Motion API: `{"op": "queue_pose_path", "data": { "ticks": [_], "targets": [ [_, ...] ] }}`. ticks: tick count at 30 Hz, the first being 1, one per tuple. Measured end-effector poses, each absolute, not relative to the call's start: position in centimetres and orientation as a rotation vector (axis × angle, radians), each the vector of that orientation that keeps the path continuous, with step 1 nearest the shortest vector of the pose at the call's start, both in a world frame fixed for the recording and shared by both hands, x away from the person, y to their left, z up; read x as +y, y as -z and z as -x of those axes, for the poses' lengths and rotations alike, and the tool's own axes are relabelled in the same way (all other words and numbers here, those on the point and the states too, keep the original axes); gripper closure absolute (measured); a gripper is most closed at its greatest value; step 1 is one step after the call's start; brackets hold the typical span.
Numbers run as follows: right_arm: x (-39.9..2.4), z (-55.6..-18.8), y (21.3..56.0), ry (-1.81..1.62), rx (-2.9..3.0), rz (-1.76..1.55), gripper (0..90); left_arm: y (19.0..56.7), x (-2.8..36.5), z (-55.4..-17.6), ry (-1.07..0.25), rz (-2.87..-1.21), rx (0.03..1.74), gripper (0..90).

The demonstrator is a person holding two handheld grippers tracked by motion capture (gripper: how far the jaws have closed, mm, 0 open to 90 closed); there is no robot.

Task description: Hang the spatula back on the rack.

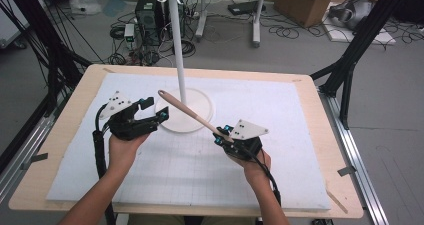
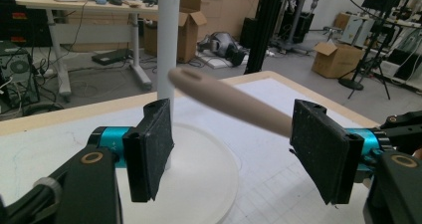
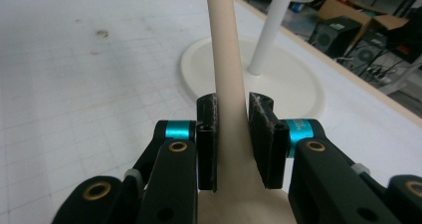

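Note:
A beige utensil handle (image 1: 187,112) slants up and to the left over the white mat, and its tip has a small hole. My right gripper (image 1: 222,134) is shut on its lower part; in the right gripper view both pads (image 3: 208,134) press the handle (image 3: 226,59). My left gripper (image 1: 156,110) stands open just left of the handle's tip. In the left gripper view the handle (image 2: 229,104) crosses the wide gap of that gripper (image 2: 234,149) without touching a pad. A white hook stand rises behind, with its pole (image 1: 177,50) on a round base (image 1: 200,107).
A white gridded mat (image 1: 280,135) covers most of the wooden table (image 1: 325,135). The stand's pole (image 2: 168,40) is close behind the left gripper's jaws. Cardboard boxes, cables and a black frame lie on the floor beyond the table's far edge.

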State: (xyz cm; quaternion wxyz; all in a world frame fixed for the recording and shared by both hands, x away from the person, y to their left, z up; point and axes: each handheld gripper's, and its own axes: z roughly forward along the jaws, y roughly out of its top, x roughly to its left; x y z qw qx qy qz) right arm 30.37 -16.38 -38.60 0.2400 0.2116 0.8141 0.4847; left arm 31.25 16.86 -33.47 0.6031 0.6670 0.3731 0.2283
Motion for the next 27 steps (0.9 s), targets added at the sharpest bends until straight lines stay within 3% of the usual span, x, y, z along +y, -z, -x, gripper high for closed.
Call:
{"op": "queue_pose_path", "data": {
  "ticks": [10,15,27],
  "targets": [
    [-15.5,-29.6,38.5,-1.427,2.169,-0.571,74.4,33.3,14.6,-31.9,-0.445,-1.544,0.826,39.5],
    [-14.4,-29.2,38.5,-1.420,2.095,-0.599,74.4,33.0,13.4,-32.2,-0.420,-1.516,0.857,49.9],
    [-13.6,-29.1,38.7,-1.421,2.096,-0.623,74.6,32.6,12.5,-33.1,-0.361,-1.485,0.887,54.7]
  ]
}}
